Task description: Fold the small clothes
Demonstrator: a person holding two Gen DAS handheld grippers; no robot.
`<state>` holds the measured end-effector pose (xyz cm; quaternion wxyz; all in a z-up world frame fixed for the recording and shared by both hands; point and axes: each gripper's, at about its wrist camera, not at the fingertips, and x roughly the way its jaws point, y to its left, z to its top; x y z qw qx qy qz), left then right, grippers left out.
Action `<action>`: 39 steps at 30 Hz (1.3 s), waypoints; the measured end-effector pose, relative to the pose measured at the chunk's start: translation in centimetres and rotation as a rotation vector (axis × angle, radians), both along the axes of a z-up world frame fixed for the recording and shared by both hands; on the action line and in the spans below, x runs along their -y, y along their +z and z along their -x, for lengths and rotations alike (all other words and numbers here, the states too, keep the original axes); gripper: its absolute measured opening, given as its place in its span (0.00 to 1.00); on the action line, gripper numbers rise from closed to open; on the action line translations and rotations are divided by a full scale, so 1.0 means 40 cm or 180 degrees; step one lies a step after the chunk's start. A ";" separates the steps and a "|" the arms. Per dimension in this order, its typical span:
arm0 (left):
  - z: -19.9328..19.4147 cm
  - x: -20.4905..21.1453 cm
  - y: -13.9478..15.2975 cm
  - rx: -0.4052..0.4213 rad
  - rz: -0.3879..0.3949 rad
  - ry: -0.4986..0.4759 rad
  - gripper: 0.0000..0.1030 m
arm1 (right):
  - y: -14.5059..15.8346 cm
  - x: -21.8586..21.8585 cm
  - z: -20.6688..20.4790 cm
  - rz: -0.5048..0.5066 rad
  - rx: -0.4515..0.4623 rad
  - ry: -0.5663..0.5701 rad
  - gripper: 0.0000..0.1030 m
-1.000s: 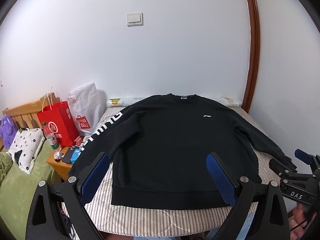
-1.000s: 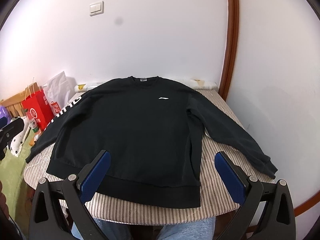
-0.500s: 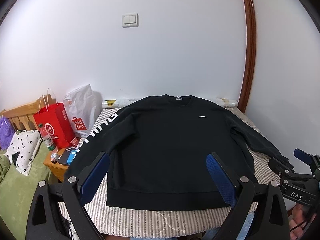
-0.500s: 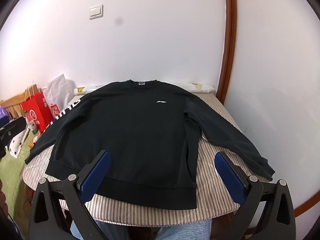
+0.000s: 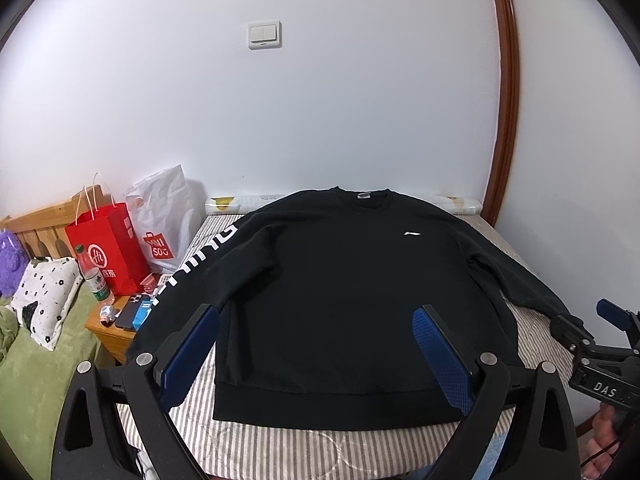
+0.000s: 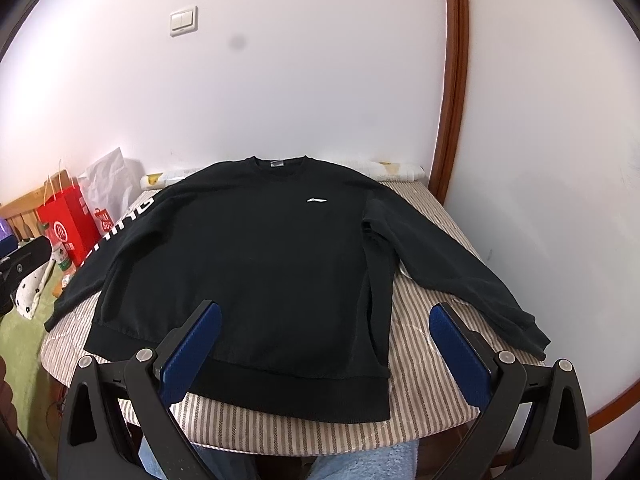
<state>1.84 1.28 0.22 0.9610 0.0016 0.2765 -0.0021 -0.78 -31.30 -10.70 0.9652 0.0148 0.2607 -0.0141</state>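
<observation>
left gripper [image 5: 316, 354]: my jaws spread wide, nothing between them | right gripper [image 6: 326, 350]: my jaws also spread wide, holding nothing | black sweatshirt [image 5: 344, 296]: lies flat and face up on the striped counter [image 6: 432, 376], both sleeves spread out, hem toward me | both grippers hover above the hem

"MINI SO" legible on white plastic bag [image 5: 164, 216]. "DAS" on right gripper [image 5: 608, 364] body. Sleeve lettering on black sweatshirt [image 5: 340, 292]: unreadable.
</observation>
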 end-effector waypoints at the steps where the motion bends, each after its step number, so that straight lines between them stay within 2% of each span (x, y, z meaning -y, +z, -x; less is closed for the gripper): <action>1: -0.005 -0.003 -0.001 0.0003 0.0014 -0.0006 0.95 | -0.001 -0.001 0.001 0.0045 0.0032 -0.0005 0.99; 6: -0.040 -0.025 -0.021 0.0022 0.0084 -0.0044 0.95 | 0.003 -0.006 -0.014 0.0096 0.0106 -0.0006 0.99; 11: -0.089 -0.059 -0.066 -0.0063 0.0192 -0.0039 0.95 | -0.005 -0.003 -0.056 -0.0024 0.0111 0.0018 0.99; 15: -0.140 -0.123 -0.122 -0.0225 0.0476 0.0000 0.95 | -0.028 -0.007 -0.106 0.0011 0.0070 0.0020 0.99; 19: -0.183 -0.191 -0.186 -0.0423 0.0601 0.0141 0.95 | -0.058 -0.012 -0.155 0.0097 -0.0003 -0.0004 0.99; 23: -0.208 -0.263 -0.249 -0.0604 0.0798 0.0334 0.94 | -0.097 -0.009 -0.218 0.0037 -0.0191 0.0080 0.99; 27: -0.211 -0.341 -0.311 -0.0667 0.1118 0.0465 0.94 | -0.134 -0.006 -0.277 -0.0019 -0.0289 0.0106 0.98; 32: -0.217 -0.438 -0.388 -0.0683 0.1826 0.0560 0.92 | -0.176 -0.018 -0.329 0.0048 -0.0390 0.0221 0.96; 39: -0.265 -0.495 -0.461 -0.0705 0.2250 0.0751 0.86 | -0.226 -0.032 -0.381 0.0112 -0.0572 0.0321 0.96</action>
